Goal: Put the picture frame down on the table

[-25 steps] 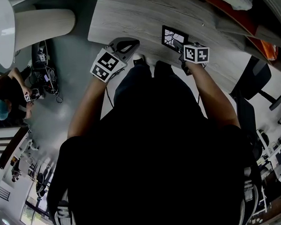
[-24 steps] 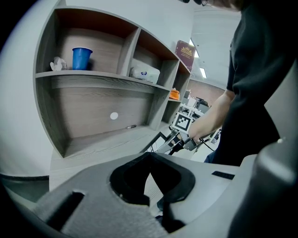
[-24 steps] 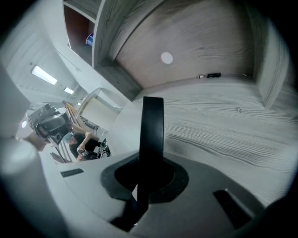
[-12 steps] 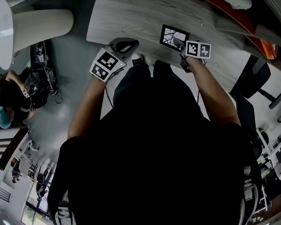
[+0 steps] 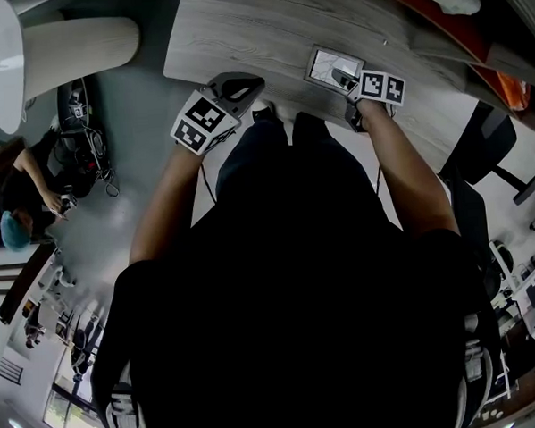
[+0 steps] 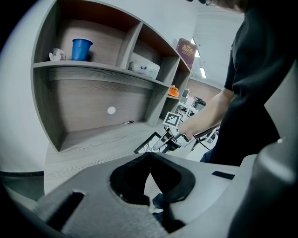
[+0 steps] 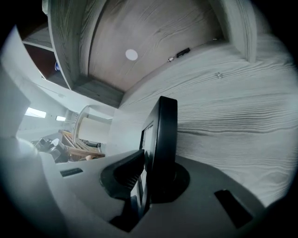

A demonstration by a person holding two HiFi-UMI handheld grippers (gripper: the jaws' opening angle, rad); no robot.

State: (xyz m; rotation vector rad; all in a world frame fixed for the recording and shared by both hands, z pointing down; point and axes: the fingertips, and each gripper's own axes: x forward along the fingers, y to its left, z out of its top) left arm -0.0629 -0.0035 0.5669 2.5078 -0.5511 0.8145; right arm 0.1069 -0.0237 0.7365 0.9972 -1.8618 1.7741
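A pale grey wood-grain tabletop (image 5: 240, 27) runs across the top of the head view, above a grey floor. An office chair (image 5: 483, 144) stands to the right, and another person (image 5: 21, 199) crouches on the floor well to the left. The left gripper view shows the tabletop running into a curved shelf unit (image 6: 93, 69). A blue cup (image 6: 82, 49) stands on its upper shelf, a white box (image 6: 144, 69) in the next bay and a maroon book (image 6: 186, 50) higher up. A white dot (image 6: 111, 110) marks the back panel, and a small dark pen-like item (image 6: 128, 122) lies below it at the back of the tabletop.

The frame (image 7: 163, 135) is clamped in the right gripper (image 7: 149, 174). It stands edge-on between the jaws, with one pad against its glass face and the other against its back. Most of it juts out past the jaws over the tabletop. In the head view the frame (image 5: 334, 66) is near the tabletop's front edge, just ahead of the right gripper (image 5: 352, 79), and its glass catches glare. No view settles whether its lower edge touches the wood.

The left gripper (image 5: 234, 85) hovers at the tabletop's near edge, well apart from the frame. Its own view shows its jaws pressed together with nothing between them.
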